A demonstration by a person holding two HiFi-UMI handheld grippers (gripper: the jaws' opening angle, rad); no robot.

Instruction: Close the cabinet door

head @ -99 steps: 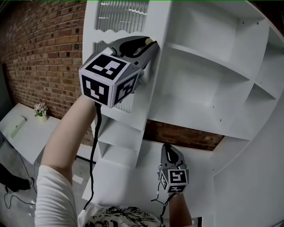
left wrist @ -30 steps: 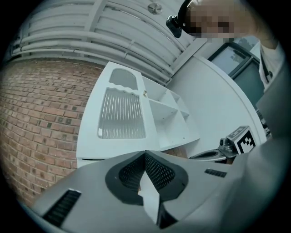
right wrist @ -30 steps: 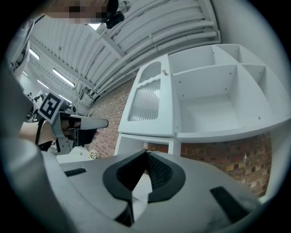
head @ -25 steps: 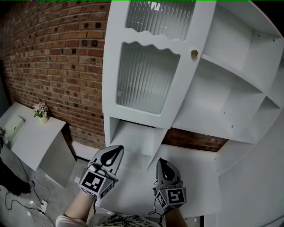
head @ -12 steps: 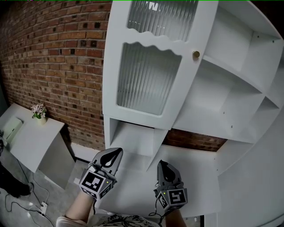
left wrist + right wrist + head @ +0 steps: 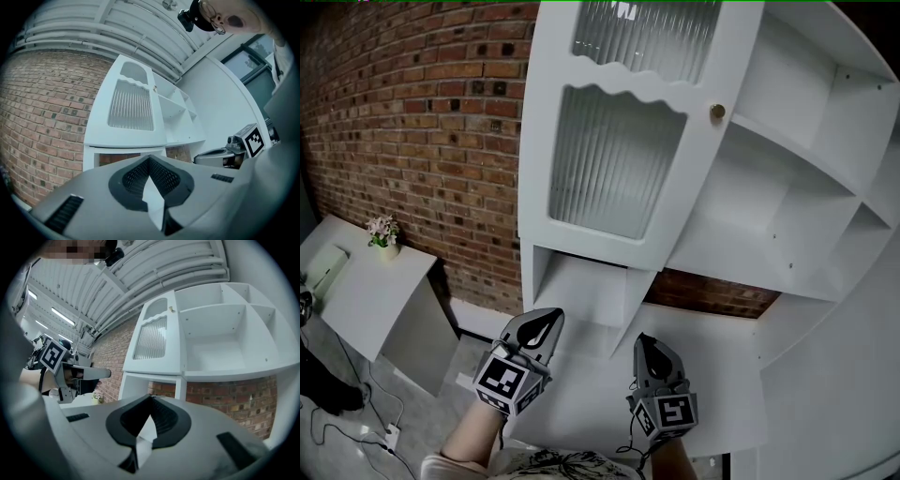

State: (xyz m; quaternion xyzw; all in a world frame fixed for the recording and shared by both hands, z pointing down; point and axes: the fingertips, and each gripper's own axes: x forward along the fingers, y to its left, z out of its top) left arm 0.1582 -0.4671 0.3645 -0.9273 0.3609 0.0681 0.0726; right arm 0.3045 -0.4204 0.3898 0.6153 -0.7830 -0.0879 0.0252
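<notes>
The white cabinet door (image 6: 609, 169) with ribbed glass panes lies flat against the cabinet front, its small brass knob (image 6: 717, 112) at the right edge. It also shows in the left gripper view as the door (image 6: 131, 105) and in the right gripper view as the door (image 6: 152, 341). My left gripper (image 6: 546, 319) hangs low below the cabinet, shut and empty, well away from the door. Beside it my right gripper (image 6: 645, 342) is also low, shut, holding nothing. Each gripper view shows its own jaws closed: left gripper (image 6: 150, 161), right gripper (image 6: 151, 401).
Open white shelves (image 6: 787, 187) fill the cabinet's right side, with an open niche (image 6: 581, 291) under the door. A brick wall (image 6: 422, 122) runs behind at left. A white side table (image 6: 366, 291) with a small flower pot (image 6: 382, 232) stands lower left, cables on the floor.
Four seconds ago my left gripper was raised against the door, which stood ajar. Now the door is flush with the cabinet and the left gripper is down low. The right gripper has barely shifted.
</notes>
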